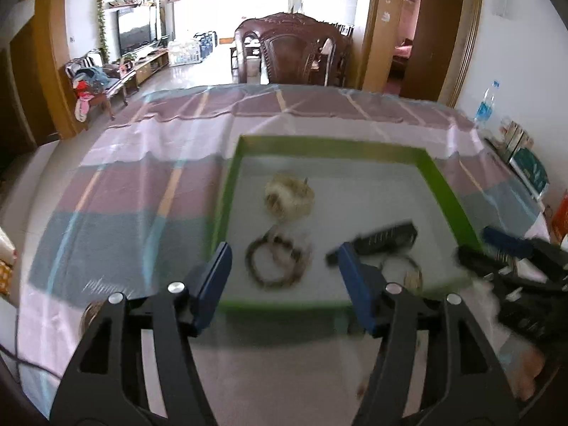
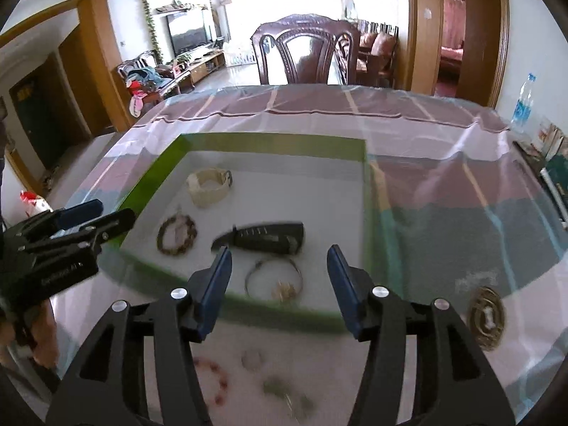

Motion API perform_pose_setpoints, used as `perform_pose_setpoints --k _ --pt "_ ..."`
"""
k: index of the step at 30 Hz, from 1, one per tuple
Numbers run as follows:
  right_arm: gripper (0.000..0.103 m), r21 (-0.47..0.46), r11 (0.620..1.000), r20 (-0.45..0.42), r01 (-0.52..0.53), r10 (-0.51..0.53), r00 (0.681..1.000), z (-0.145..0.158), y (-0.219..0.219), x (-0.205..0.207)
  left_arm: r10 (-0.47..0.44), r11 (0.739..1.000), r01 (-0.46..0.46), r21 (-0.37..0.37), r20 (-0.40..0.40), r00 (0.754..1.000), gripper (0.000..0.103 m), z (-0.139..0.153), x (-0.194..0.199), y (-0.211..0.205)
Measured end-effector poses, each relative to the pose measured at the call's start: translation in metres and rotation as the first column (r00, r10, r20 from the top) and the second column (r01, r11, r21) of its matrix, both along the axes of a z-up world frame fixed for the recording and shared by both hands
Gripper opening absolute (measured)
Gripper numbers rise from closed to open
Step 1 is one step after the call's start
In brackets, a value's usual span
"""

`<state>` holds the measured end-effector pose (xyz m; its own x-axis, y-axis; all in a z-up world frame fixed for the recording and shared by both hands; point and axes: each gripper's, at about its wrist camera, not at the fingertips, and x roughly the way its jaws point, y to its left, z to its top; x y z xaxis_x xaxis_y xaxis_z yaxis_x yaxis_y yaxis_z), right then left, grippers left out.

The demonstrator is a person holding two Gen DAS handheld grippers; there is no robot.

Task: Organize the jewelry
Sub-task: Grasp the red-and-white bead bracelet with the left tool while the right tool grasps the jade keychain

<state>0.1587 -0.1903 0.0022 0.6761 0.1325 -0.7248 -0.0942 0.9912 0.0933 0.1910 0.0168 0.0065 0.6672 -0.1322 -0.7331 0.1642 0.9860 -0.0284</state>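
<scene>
Motion blur smeared most of it. Left tool [image 1: 284, 266] and right tool [image 2: 278, 271] both gaped open, empty. Green-rimmed tray [image 2: 269, 142] on the table held a dark beaded bracelet [image 2: 176, 235], woven cream band [image 2: 209, 186], thin hoop [image 2: 273, 278]; loose pieces outside were mush.

Shallow rectangular tray [image 2: 273, 141]: lime-green rim, pale grey-white floor. Cloth over worktop [image 2: 443, 191]: mauve, white and slate-blue plaid with thin yellow lines. Beaded bracelet [image 2: 176, 234]: brown. Woven band [image 2: 209, 186]: cream. Oblong clip [image 2: 269, 238]: black
</scene>
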Motion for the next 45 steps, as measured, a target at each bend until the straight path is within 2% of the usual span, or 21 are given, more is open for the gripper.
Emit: perform_pose_setpoints --k 4,10,12,14,18,20,21,23,26,36,37,39,40,41,43,45 --pt "0.055 -0.067 0.998 -0.027 0.011 -0.013 1.0 -0.012 -0.015 -0.035 -0.021 0.999 0.022 0.027 -0.026 0.999 0.062 -0.013 -0.041 -0.002" --pt "0.049 -0.051 0.999 -0.166 -0.003 -0.005 0.986 -0.057 -0.021 -0.057 -0.161 0.983 0.167 0.071 -0.085 0.983 0.062 -0.048 -0.081 -0.04" --pt "0.049 -0.05 0.998 -0.187 -0.024 0.014 0.982 -0.067 -0.017 -0.06 -0.19 0.973 0.201 0.118 -0.094 0.977 0.057 -0.059 -0.086 -0.055" --pt "0.049 -0.049 0.998 -0.201 -0.043 0.033 0.979 -0.074 -0.01 -0.063 -0.17 0.972 0.186 0.144 -0.116 0.979 0.039 -0.068 -0.084 -0.061" --pt "0.048 -0.052 0.996 -0.215 -0.067 0.054 0.975 -0.08 -0.001 -0.064 -0.174 0.975 0.194 0.11 -0.166 0.971 0.031 -0.082 -0.082 -0.063" --pt "0.033 -0.05 0.996 -0.225 -0.073 0.06 0.973 -0.085 0.001 -0.062 -0.169 0.976 0.19 0.106 -0.18 0.969 0.024 -0.088 -0.082 -0.061" --pt "0.031 -0.054 0.996 -0.225 -0.07 0.056 0.973 -0.087 0.002 -0.061 -0.17 0.977 0.191 0.098 -0.188 0.967 0.022 -0.09 -0.082 -0.06" --pt "0.016 -0.058 0.995 -0.218 -0.077 0.063 0.974 -0.087 0.003 -0.061 -0.175 0.978 0.192 0.082 -0.186 0.967 0.017 -0.091 -0.084 -0.057" --pt "0.014 -0.039 0.995 -0.221 -0.09 0.08 0.972 -0.087 0.005 -0.064 -0.176 0.979 0.191 0.073 -0.18 0.968 0.009 -0.092 -0.089 -0.052" --pt "0.014 0.01 0.98 -0.232 -0.199 0.196 0.953 -0.081 0.027 -0.11 -0.15 0.984 0.165 0.061 -0.196 0.969 0.009 -0.089 -0.131 -0.015" --pt "0.017 0.003 0.98 -0.228 -0.199 0.195 0.954 -0.08 0.029 -0.111 -0.148 0.985 0.163 0.064 -0.196 0.969 0.009 -0.089 -0.134 -0.013" --pt "0.033 -0.012 0.98 -0.209 -0.201 0.194 0.959 -0.077 0.031 -0.112 -0.142 0.985 0.157 0.07 -0.185 0.972 0.011 -0.086 -0.138 -0.011" --pt "0.045 -0.016 0.98 -0.199 -0.196 0.189 0.962 -0.075 0.031 -0.112 -0.143 0.985 0.157 0.067 -0.183 0.973 0.015 -0.085 -0.138 -0.011" --pt "0.049 -0.021 0.982 -0.192 -0.188 0.18 0.965 -0.074 0.032 -0.113 -0.139 0.986 0.153 0.066 -0.179 0.974 0.022 -0.084 -0.138 -0.011" --pt "0.049 -0.023 0.983 -0.191 -0.184 0.176 0.966 -0.073 0.033 -0.111 -0.133 0.987 0.146 0.068 -0.172 0.976 0.029 -0.083 -0.137 -0.011" --pt "0.049 -0.026 0.983 -0.19 -0.182 0.174 0.966 -0.074 0.033 -0.111 -0.129 0.988 0.143 0.065 -0.178 0.975 0.029 -0.085 -0.135 -0.012"
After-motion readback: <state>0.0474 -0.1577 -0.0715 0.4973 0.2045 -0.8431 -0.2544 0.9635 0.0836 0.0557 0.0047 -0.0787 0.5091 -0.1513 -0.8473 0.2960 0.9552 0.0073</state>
